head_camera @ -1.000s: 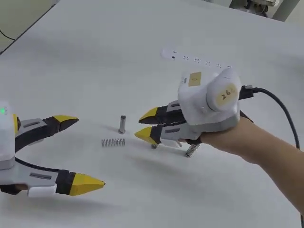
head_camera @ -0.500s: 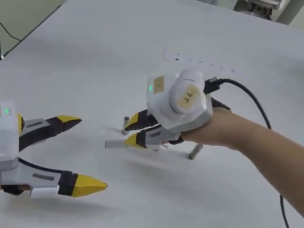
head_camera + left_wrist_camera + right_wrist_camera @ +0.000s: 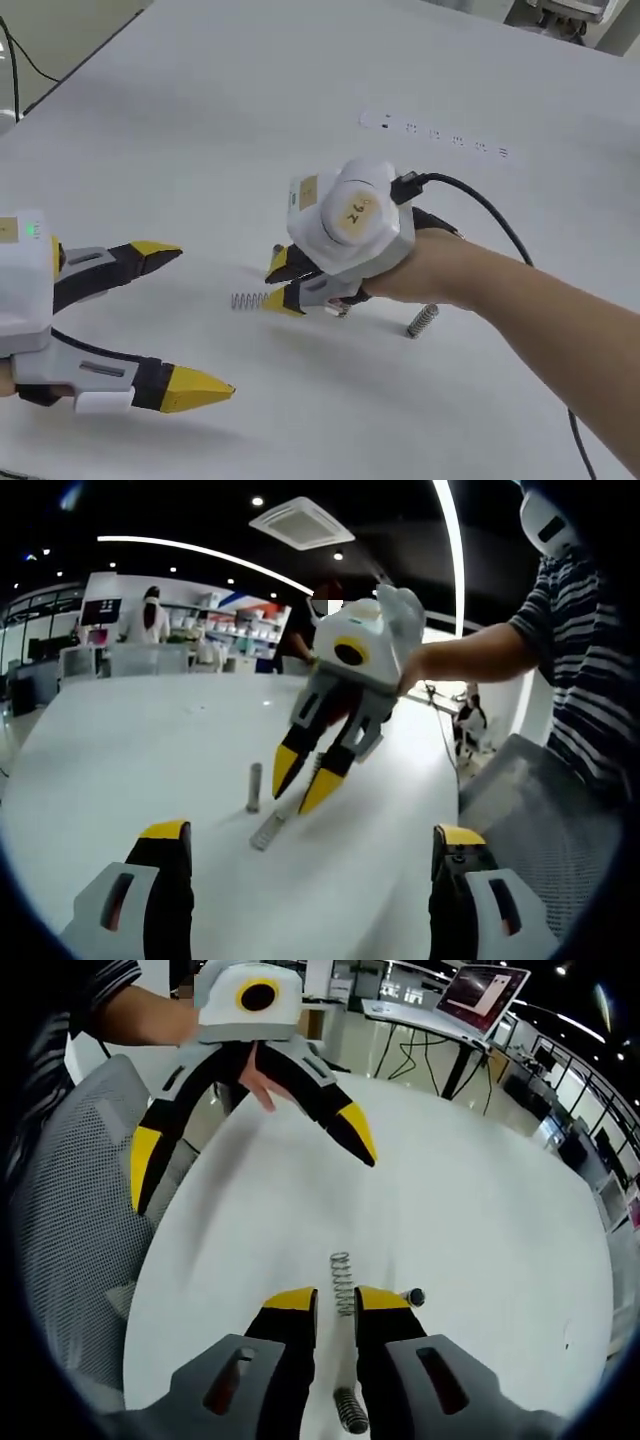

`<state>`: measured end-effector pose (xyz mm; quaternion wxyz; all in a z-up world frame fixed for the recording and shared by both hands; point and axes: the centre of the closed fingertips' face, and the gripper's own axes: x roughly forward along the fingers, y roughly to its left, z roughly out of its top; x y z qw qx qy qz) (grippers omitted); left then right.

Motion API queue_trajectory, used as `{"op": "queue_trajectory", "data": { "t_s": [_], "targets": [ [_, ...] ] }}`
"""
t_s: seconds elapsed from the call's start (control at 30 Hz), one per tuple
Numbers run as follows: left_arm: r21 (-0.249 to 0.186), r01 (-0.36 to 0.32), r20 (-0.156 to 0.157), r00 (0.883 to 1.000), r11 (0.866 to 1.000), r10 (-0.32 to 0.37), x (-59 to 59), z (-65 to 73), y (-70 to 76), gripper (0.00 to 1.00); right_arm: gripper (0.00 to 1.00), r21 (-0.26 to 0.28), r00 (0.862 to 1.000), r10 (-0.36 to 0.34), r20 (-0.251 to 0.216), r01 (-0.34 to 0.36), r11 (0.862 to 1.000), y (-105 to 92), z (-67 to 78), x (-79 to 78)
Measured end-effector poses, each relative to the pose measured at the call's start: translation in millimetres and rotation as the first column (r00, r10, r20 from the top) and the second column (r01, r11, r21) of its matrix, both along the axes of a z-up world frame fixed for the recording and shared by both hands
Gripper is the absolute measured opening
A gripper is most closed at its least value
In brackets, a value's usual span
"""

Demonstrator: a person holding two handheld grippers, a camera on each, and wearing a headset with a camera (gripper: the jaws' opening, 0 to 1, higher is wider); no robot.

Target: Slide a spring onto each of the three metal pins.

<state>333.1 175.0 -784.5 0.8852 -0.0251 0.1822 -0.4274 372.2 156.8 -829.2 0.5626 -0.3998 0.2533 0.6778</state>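
Right gripper [image 3: 277,283] shifted left, jaws narrowly apart astride spring [image 3: 245,300], left gripper [image 3: 206,320] jaws wide apart

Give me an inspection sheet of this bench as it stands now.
Surface: white table, matte.
Job's things: one pin upright, bare; a spring lying flat beside it; a second spring lying apart by the person's wrist.
Clutter: power strip at the far side.
Grippers: left gripper wide open, holding nothing; right gripper, jaws close together either side of the first spring's end, grip unclear.
Cables: black cable from the right gripper.
Surroundings: mesh chair, desks, people behind.
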Motion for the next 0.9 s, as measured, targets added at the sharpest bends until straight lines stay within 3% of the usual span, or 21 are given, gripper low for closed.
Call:
{"op": "queue_trajectory", "data": {
  "t_s": [0.43, 0.73, 0.9],
  "targets": [
    [0.002, -0.005, -0.008, 1.000, 1.000, 0.005, -2.2, -1.9, 1.0, 0.96, 0.12, -0.062, 1.000, -0.026, -0.013, 0.025, 0.998, 3.6, -25.8, 4.3],
    [-0.001, -0.002, -0.010, 1.000, 1.000, 0.002, -2.4, -2.2, 0.0, 0.96, 0.10, -0.080, 0.999, -0.034, -0.019, 0.033, 0.996, 0.4, -34.5, 2.5],
    [0.001, -0.001, -0.013, 1.000, 1.000, 0.001, -3.2, -2.6, -0.4, 0.96, 0.08, -0.061, 0.998, -0.062, -0.033, 0.060, 0.996, 2.1, -34.0, 1.4]
  ]
}}
